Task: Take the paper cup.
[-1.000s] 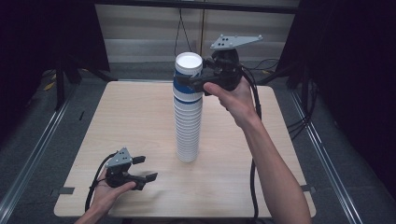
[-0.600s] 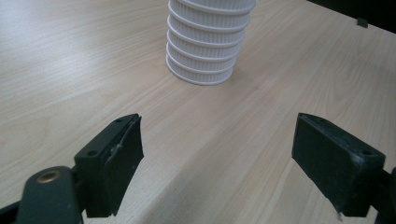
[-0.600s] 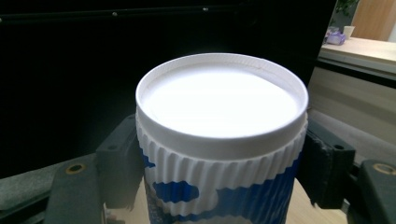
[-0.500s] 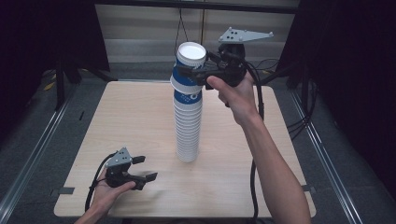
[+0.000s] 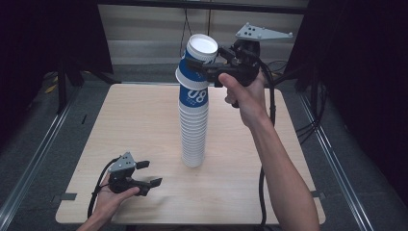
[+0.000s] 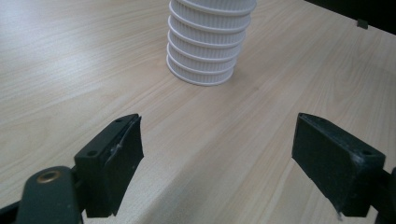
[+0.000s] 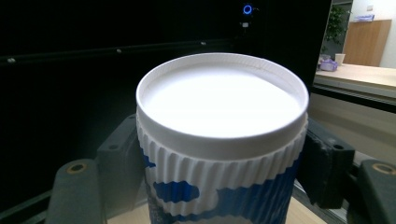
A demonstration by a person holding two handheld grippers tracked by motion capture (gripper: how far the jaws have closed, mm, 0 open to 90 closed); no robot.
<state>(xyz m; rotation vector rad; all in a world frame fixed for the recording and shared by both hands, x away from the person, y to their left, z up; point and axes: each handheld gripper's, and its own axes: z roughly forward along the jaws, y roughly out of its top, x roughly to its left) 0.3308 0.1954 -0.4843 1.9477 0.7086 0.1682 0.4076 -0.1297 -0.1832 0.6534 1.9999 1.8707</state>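
Where dark curtains hang, pale wooden table point(image 5: 144, 120).

White figures that read as "08" stand on the blue band of a paper cup point(image 5: 194, 95) near the top of the cup stack point(image 5: 194, 139) in the high view. The smaller marks around them are too small to read.

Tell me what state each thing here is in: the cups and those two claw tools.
Top cup: upside down, tilted, lifted partly off the stack, clamped by the right gripper.
Stack: upside-down cups, nested, standing upright on the table.
Right gripper: shut on the top cup, held high.
Left gripper: open, holding nothing, low over the table, apart from the stack.
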